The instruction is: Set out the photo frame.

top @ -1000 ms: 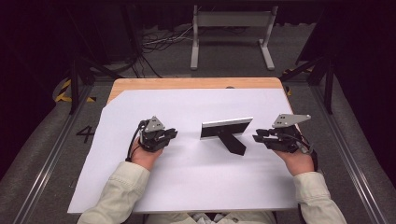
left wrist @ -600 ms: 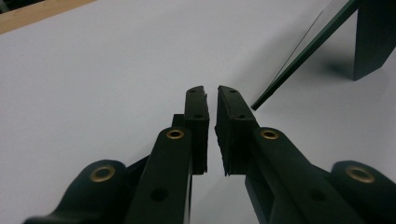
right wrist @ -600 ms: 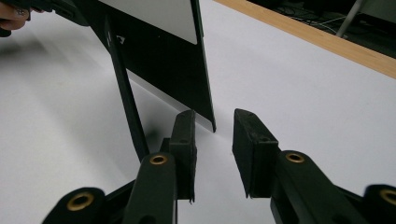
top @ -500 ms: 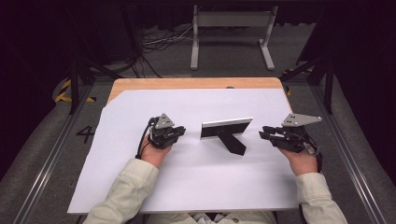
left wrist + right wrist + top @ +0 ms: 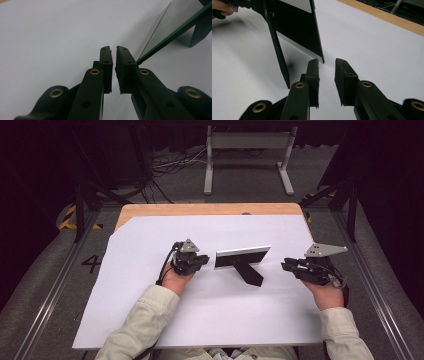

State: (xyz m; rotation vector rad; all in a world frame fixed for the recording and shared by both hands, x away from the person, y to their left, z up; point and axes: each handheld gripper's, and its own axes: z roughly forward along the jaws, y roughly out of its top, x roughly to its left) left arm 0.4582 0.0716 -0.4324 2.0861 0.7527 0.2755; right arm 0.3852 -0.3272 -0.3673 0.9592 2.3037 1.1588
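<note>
Approach step: frame (image 5: 242, 258) stands mid-sheet between both grippers. Left gripper (image 5: 113, 51) has just been narrowing, nearly closed, empty; right gripper (image 5: 327, 62) narrowing too, gap empty. Next probably means pinching each frame edge.

Table: your wooden table (image 5: 150, 210) stands mid-frame, its bare edge showing at twelve o'clock.
Cover: a white sheet (image 5: 150, 310) lies over most of the top, one corner cut off at ten o'clock.
Floor: grey carpet (image 5: 45, 275) surrounds you, with a dark "4" (image 5: 92, 264) at nine o'clock.
Rails: metal tracks (image 5: 47, 300) run along both sides.
Stand: a grey metal frame (image 5: 248, 150) sits at twelve o'clock, loose cables (image 5: 170, 167) just left of it.
Tape: yellow-black strips (image 5: 67, 220) at ten o'clock.
Light: your table is bright; the room behind falls black.
</note>
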